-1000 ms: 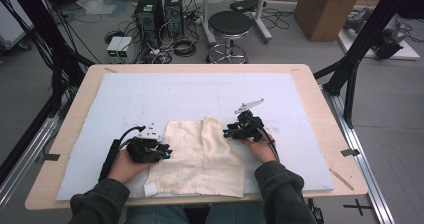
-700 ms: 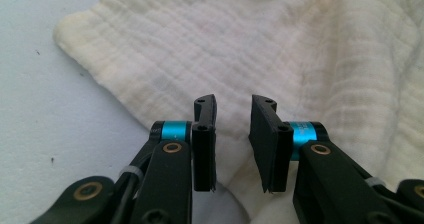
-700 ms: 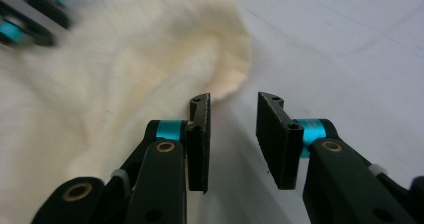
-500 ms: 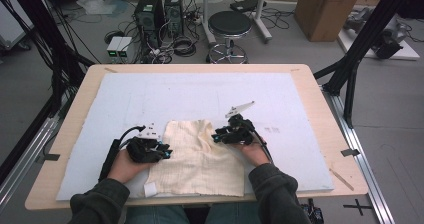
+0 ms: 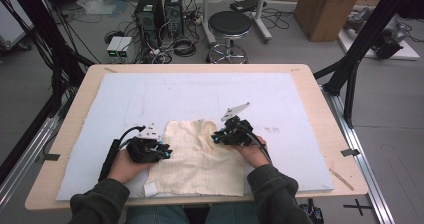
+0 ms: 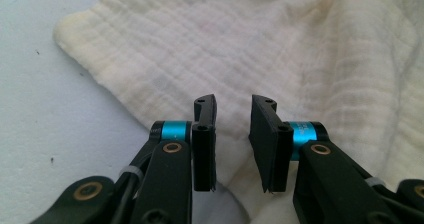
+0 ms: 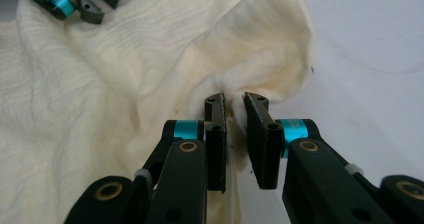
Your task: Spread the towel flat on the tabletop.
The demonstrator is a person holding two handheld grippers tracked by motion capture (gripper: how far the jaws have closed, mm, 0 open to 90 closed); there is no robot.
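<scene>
High view: cream cloth (image 5: 192, 159) lies on the pale blue mat (image 5: 200, 96) at the near edge; the right gripper (image 5: 220, 135) has moved in from the cloth's right side over the last second, bunching the far right corner. Left gripper (image 5: 162, 151) unchanged at the left edge. Left gripper view: jaws parted over the cloth, nothing held. Right gripper view: jaws nearly closed, pinching a raised fold. Folding likely beginning.

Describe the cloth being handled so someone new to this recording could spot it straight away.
Look at the pale blue mat covering the wooden table; at its near edge, between the two grippers, lies the cream cloth. It is the mat's only fabric piece: crinkled, roughly square, with its far right corner bunched at the right gripper.
</scene>
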